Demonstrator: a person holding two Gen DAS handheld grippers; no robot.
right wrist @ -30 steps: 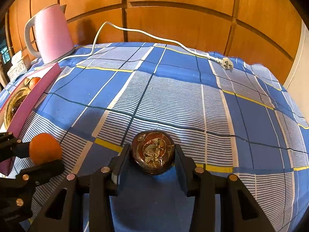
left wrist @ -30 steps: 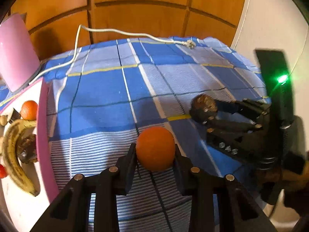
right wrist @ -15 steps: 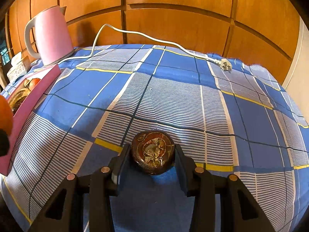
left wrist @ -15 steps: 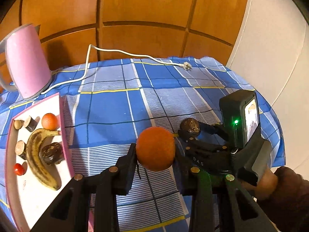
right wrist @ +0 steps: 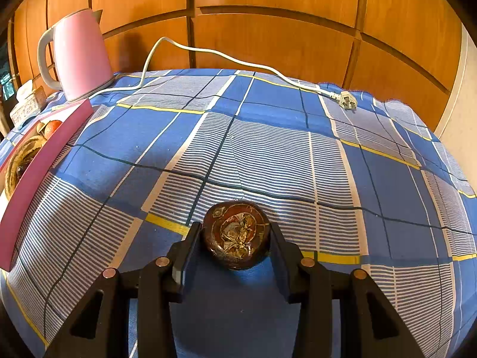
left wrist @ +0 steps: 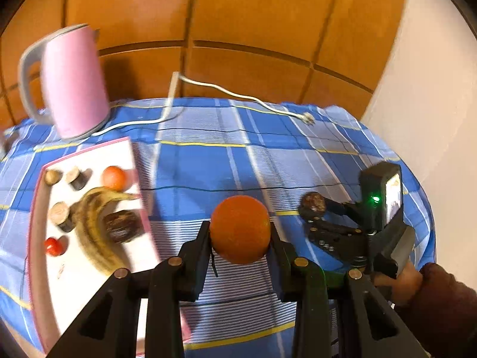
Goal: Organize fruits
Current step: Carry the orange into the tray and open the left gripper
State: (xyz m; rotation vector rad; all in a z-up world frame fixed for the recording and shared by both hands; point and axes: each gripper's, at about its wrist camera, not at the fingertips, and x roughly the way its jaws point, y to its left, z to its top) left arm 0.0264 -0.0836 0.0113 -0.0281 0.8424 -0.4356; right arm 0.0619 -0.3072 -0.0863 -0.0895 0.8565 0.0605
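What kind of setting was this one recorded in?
Most likely a home room: a table under a blue plaid cloth, a pink electric kettle with its cord lying unplugged, and wood-panelled doors behind, perhaps a wardrobe.

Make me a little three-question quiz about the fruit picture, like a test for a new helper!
1. True or false: the left gripper is clamped on the round orange fruit.
2. What does the right gripper hold? A) a yellow lemon B) the dark brown round fruit C) a green pear
3. Fill in: the spotty brown-yellow banana lies on the white tray with the pink rim, which sits in front of the pink ______.

Key: 1 true; 2 B; 3 kettle.
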